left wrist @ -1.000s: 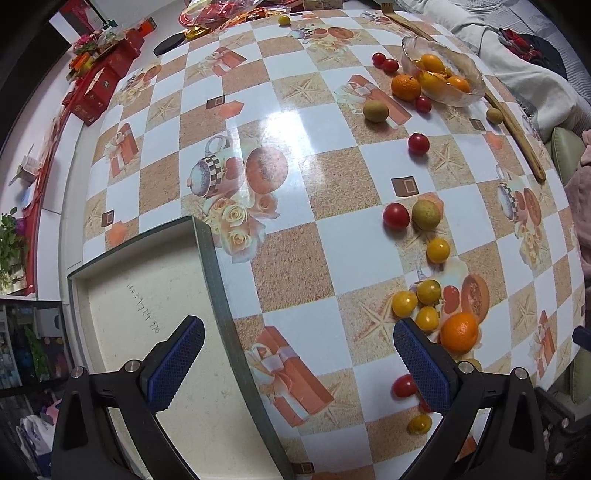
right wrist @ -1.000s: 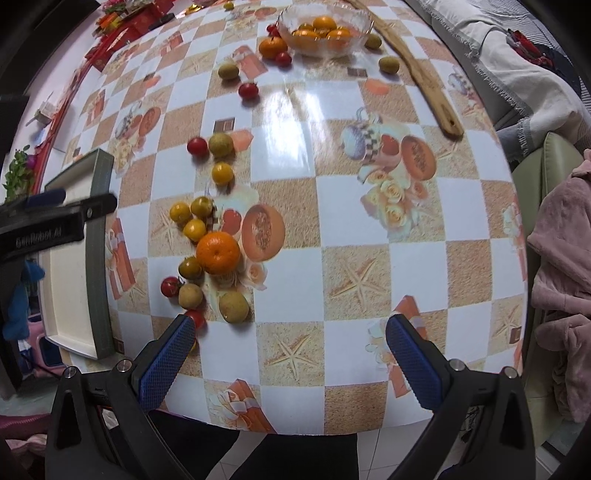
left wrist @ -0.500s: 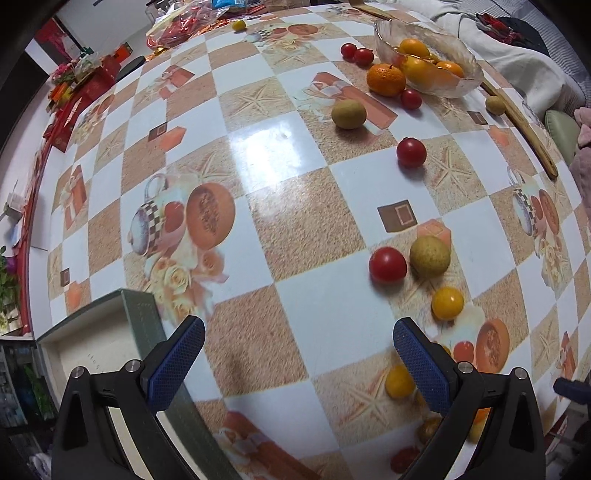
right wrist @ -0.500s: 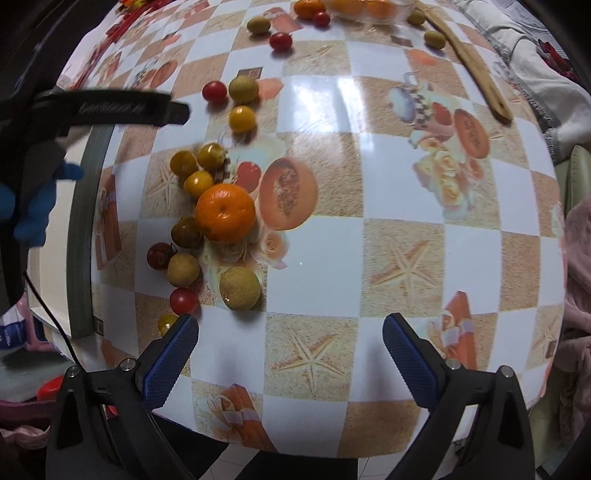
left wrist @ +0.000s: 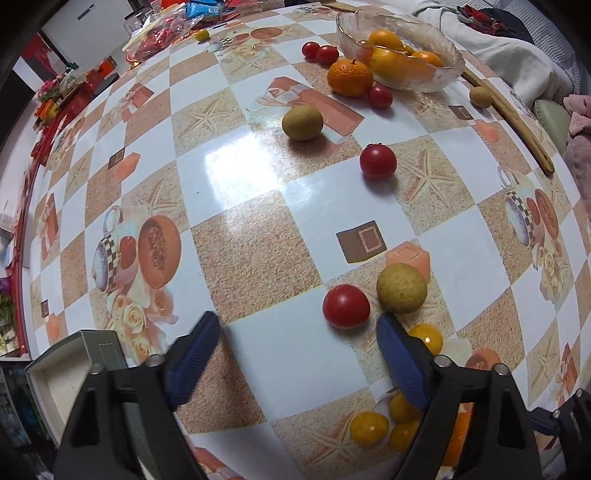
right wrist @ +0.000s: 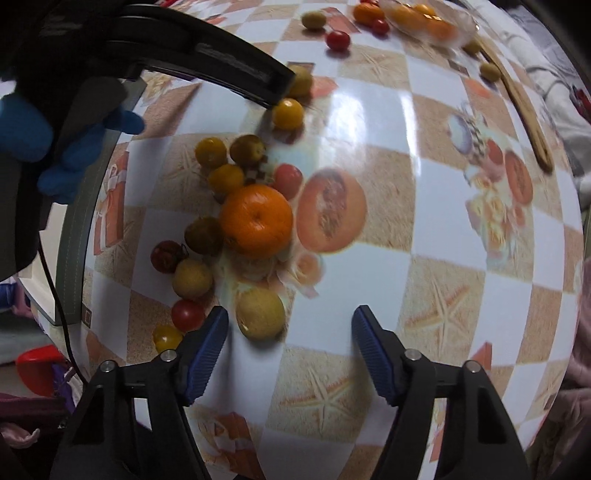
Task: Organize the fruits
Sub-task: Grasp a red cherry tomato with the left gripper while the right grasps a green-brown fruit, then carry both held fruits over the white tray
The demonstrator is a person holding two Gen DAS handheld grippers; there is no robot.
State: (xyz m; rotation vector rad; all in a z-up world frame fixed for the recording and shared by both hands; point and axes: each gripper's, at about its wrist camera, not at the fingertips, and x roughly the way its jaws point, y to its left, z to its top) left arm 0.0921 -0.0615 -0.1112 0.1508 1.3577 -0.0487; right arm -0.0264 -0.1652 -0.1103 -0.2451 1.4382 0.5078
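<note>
My left gripper [left wrist: 299, 336] is open and empty, low over the table, just short of a red tomato [left wrist: 345, 305] and a tan round fruit [left wrist: 402, 288]. Yellow tomatoes [left wrist: 368, 427] lie under its right finger. My right gripper [right wrist: 290, 332] is open and empty, with a tan round fruit [right wrist: 260, 313] between its fingertips near the left one. Beyond it lie an orange [right wrist: 256, 220] and several small red and yellow tomatoes [right wrist: 187, 314]. A glass bowl [left wrist: 399, 51] of oranges stands at the far side.
A green-edged box [left wrist: 62, 373] sits at the near left table edge. A wooden stick [left wrist: 517, 125] lies at the right by the bowl. An orange [left wrist: 349, 77], tomatoes [left wrist: 378, 161] and a tan fruit [left wrist: 303, 122] lie mid-table. Red packages [left wrist: 166, 29] crowd the far left.
Both grippers moved forward and lower toward the fruit. The left one left the box behind and reached the red tomato; the right one closed in on the tan fruit.
</note>
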